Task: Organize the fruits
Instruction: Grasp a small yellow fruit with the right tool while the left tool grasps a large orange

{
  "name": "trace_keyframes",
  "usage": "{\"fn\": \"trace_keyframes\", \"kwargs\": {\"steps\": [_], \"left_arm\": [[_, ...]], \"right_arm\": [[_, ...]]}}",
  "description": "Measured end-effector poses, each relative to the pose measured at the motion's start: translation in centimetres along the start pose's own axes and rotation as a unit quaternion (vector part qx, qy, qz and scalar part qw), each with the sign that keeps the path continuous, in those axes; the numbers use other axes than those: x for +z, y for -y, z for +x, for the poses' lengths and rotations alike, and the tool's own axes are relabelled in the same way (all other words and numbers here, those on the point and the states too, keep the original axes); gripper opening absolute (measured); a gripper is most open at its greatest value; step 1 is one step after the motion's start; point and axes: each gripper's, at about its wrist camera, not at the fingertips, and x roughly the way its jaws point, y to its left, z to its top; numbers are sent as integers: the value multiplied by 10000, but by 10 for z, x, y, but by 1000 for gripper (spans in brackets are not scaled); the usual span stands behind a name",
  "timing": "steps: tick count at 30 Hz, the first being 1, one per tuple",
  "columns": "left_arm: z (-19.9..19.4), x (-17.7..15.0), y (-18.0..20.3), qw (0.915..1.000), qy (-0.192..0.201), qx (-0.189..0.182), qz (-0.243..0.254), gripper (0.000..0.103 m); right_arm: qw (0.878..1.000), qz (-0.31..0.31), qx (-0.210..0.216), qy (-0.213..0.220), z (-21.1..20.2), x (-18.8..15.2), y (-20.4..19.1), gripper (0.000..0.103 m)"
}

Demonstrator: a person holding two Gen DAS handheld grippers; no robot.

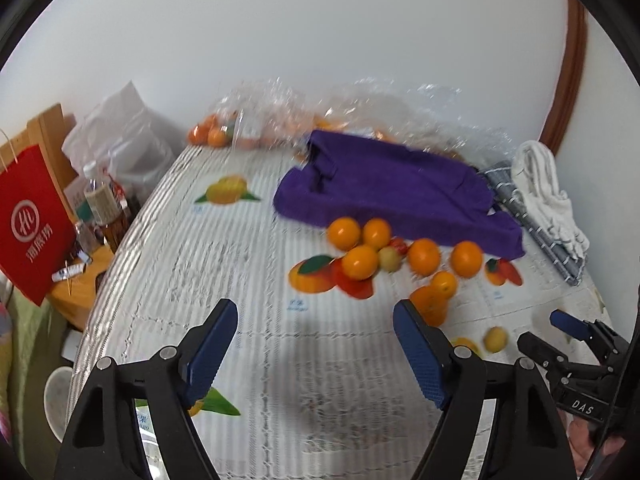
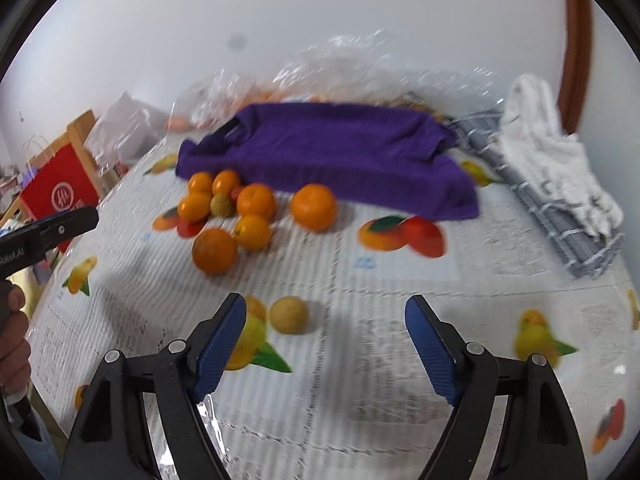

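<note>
progress: barely begun, I see oranges [image 2: 256, 206] loose on counter [image 2: 400, 320]
left tongs [image 1: 314, 344]: wide, empty
right tongs [image 2: 326, 340]: wide, empty

Left gripper [image 1: 314, 342] jaws spread wide, right gripper [image 2: 325, 340] jaws spread wide, both empty

1. You can read "DAS" on the right tool [image 1: 576, 326] body, left wrist view.
2. You see "obot.AI", partly cut off, on the left tool [image 2: 76, 216], right wrist view.
3. The red bag [image 1: 34, 224] carries a round "HL" logo; characters below too blurred to read.
</note>
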Motion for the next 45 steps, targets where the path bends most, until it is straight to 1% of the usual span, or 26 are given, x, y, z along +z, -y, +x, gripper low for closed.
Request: {"fn": "trace_keyframes", "kwargs": {"steps": [2, 4, 6, 7, 8, 9, 11, 12, 15, 16, 19, 23, 25, 29, 30, 32, 33, 35, 36, 38, 40, 45], "left_arm": [[4, -5, -4, 10000, -53, 65, 5, 78], [6, -10, -7, 9999, -67, 101, 26, 78], [7, -12, -8, 9999, -45, 109, 14, 78], [8, -12, -9, 10000, -45, 81, 2, 78], [10, -12, -9, 10000, -69, 30, -13, 78], [12, -11, -8, 9999, -115, -16, -24, 78], [19, -9, -4, 9997, -198, -115, -28, 78], [22, -9, -2, 9996, -217, -156, -23, 78], [35, -8, 7, 9993, -287, -234, -7, 78], [38, -8, 12, 9990, -319, -309, 9, 76], [46, -7, 30, 9972, -360, -639, 124, 76], [54, -6, 55, 9945, -401, -908, 322, 76], [62, -7, 68, 9936, -463, -922, 451, 76], [78, -13, 91, 9927, -594, -788, 698, 75], [80, -14, 95, 9923, -618, -758, 759, 74], [84, -17, 103, 9913, -675, -718, 878, 66], [84, -18, 106, 9920, -588, -611, 933, 63], [84, -19, 107, 9923, -553, -523, 980, 40], [83, -18, 105, 9924, -545, -514, 976, 39], [82, -16, 100, 9920, -620, -680, 865, 38], [80, -14, 92, 9923, -650, -758, 731, 38], [68, -12, 75, 9945, -562, -732, 497, 38]], "right_arm": [[9999, 1, 85, -70, 11, -4, -5, 77], [9997, 5, 182, -150, 21, -7, -8, 69], [9991, 2, 283, -309, 32, -10, -11, 55], [9988, -3, 295, -388, 37, -10, -12, 51], [9987, -28, 274, -438, 42, -11, -14, 47], [9991, -87, 182, -375, 41, -12, -15, 39], [9989, -311, 61, -348, 43, -12, -20, 30], [9988, -362, 92, -325, 43, -12, -21, 28], [9986, -333, 245, -332, 42, -11, -13, 28], [9987, -309, 236, -319, 41, -10, -9, 28], [9995, -181, 157, -201, 38, -5, 11, 28], [9999, 33, -35, -140, 40, 0, 40, 28], [9997, 82, -158, -146, 42, 2, 51, 28], [9998, 77, -175, -112, 42, -1, 61, 28], [9997, 88, -180, -130, 43, -2, 63, 28], [9996, 154, -135, -189, 45, -4, 66, 28], [9996, 198, -91, -173, 45, -3, 68, 28], [9996, 232, -80, -118, 42, -3, 70, 28], [9996, 234, -93, -107, 42, -3, 70, 28], [9996, 245, -109, -113, 42, -3, 70, 28], [9995, 267, -115, -132, 43, -4, 70, 28], [9992, 360, -118, -141, 38, -3, 69, 28]]}}
